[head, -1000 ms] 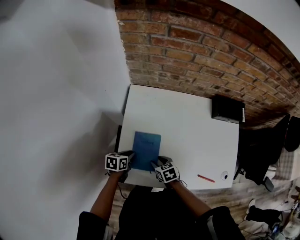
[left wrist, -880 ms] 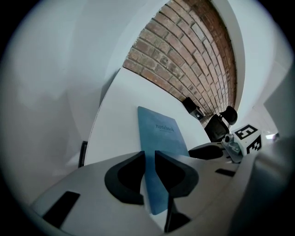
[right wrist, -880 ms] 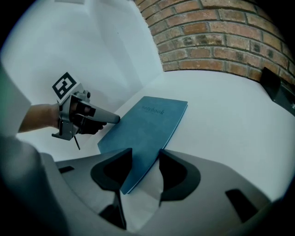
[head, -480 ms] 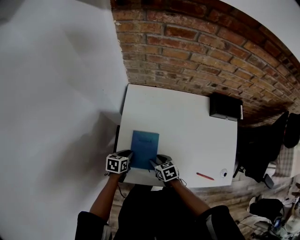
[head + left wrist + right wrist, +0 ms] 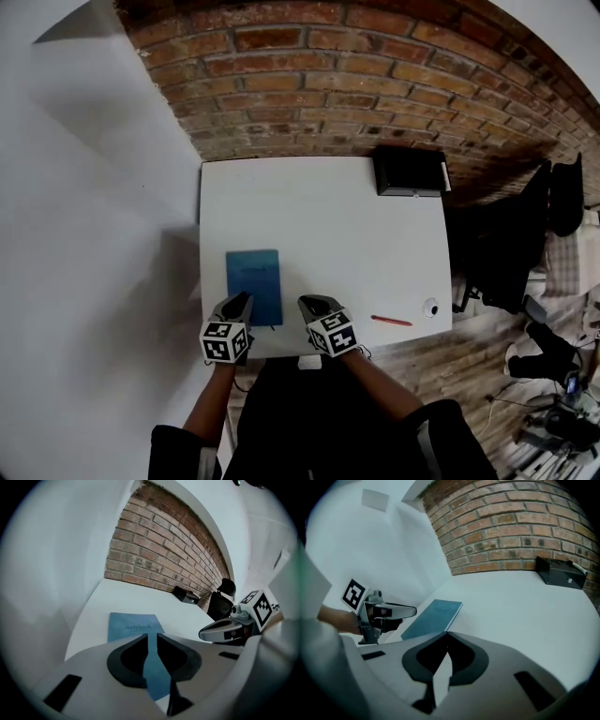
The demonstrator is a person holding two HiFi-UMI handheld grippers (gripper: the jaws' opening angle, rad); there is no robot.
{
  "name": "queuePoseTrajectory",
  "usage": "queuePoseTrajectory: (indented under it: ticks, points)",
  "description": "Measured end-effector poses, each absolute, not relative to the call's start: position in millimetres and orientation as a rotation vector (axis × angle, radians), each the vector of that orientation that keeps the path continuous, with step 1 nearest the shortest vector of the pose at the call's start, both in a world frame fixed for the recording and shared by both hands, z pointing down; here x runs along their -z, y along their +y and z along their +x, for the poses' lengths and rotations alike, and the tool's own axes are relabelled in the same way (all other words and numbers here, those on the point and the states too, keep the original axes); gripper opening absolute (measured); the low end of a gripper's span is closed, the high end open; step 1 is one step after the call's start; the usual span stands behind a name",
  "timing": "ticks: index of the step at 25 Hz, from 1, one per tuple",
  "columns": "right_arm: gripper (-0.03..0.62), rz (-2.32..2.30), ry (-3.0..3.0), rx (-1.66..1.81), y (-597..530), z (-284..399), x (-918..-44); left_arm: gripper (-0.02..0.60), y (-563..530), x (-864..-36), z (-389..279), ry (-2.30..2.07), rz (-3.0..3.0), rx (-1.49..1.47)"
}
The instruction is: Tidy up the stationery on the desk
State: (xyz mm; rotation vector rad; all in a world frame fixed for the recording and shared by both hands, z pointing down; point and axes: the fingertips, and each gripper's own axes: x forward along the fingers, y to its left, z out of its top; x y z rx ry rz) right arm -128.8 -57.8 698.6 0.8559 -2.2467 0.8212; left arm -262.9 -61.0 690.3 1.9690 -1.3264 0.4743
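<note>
We find the blue notebook point(image 5: 253, 284) directly under the left gripper point(image 5: 241, 301) tips, long axis running away; its jaws have just been closing, a slit apart, clamping nothing; right gripper point(image 5: 310, 304) just right of the notebook, jaws together, empty.

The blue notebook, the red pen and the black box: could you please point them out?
blue notebook point(image 5: 255, 279), head view, middle of cover.
red pen point(image 5: 391, 321), head view, mid-shaft.
black box point(image 5: 410, 172), head view, top face.

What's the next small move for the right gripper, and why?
Probably open the right gripper and swing it toward the red pen: its jaws are shut on nothing, and the pen lies loose nearby at the front edge of the desk.
</note>
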Motion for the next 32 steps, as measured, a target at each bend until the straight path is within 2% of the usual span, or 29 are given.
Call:
queuePoseTrajectory:
  ticks: [18, 32]
  points:
    - [0.021, 0.926, -2.228, -0.635, -18.7, 76.2, -673.4, 0.067, -44.5, -679.8, -75.0, -1.119, 2.088, -0.562]
    - [0.024, 0.788, -2.168, -0.492, 17.9, 141.6, -702.7, 0.058, -35.3, -679.2, 12.3, -1.042, 2.142, -0.597]
